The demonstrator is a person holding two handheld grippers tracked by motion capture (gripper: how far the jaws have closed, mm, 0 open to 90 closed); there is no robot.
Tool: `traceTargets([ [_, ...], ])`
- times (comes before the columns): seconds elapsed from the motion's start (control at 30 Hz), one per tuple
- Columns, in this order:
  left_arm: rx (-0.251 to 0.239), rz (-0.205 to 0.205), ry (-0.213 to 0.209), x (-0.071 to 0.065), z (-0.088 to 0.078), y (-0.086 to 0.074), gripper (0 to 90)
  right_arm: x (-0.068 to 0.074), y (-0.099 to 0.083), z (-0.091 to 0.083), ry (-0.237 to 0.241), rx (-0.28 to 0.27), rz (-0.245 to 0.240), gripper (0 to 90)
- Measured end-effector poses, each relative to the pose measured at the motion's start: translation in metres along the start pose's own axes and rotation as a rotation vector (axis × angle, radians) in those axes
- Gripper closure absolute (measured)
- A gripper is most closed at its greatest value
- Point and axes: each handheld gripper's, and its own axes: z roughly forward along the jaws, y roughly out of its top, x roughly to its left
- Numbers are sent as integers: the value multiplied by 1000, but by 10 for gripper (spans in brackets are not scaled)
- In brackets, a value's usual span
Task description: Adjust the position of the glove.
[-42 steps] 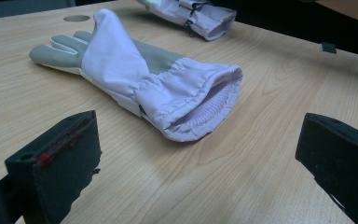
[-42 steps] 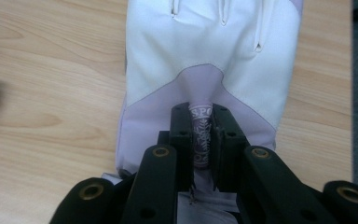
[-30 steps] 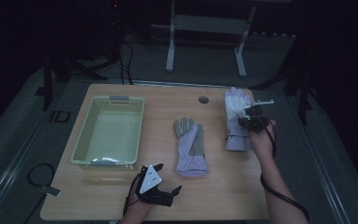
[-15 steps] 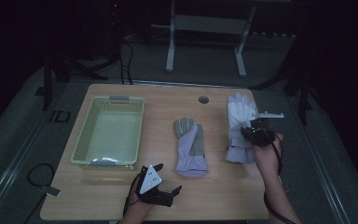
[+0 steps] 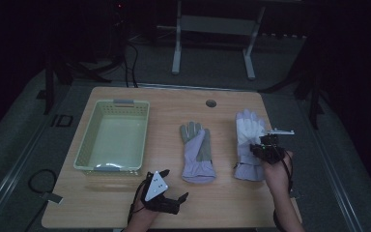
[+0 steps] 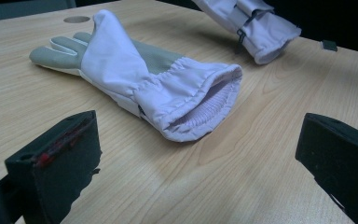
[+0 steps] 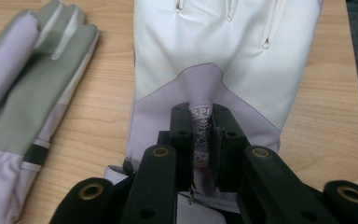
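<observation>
- Where the right hand-held gripper (image 7: pixel 204 140) pinches it, the white and lilac fabric glove (image 7: pixel 223 60) lying at the right of the wooden tabletop (image 5: pixel 222 203) shows a strap lettered "SPO".
- Left hand-held gripper (image 5: pixel 171 202): jaws wide, empty, near the grey-palmed lilac glove (image 6: pixel 135 70).

Left jaws wide, right jaws pinched

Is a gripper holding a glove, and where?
Yes. The right gripper pinches a fold of fabric near the cuff of the white glove. The left gripper is open, holding nothing.
</observation>
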Motion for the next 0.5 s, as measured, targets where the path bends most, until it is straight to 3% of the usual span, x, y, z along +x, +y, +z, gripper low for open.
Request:
traceTargets([
  [0.5,2,7,-4,0,0,0,0,-10,-6,45,-34,80,1,779],
])
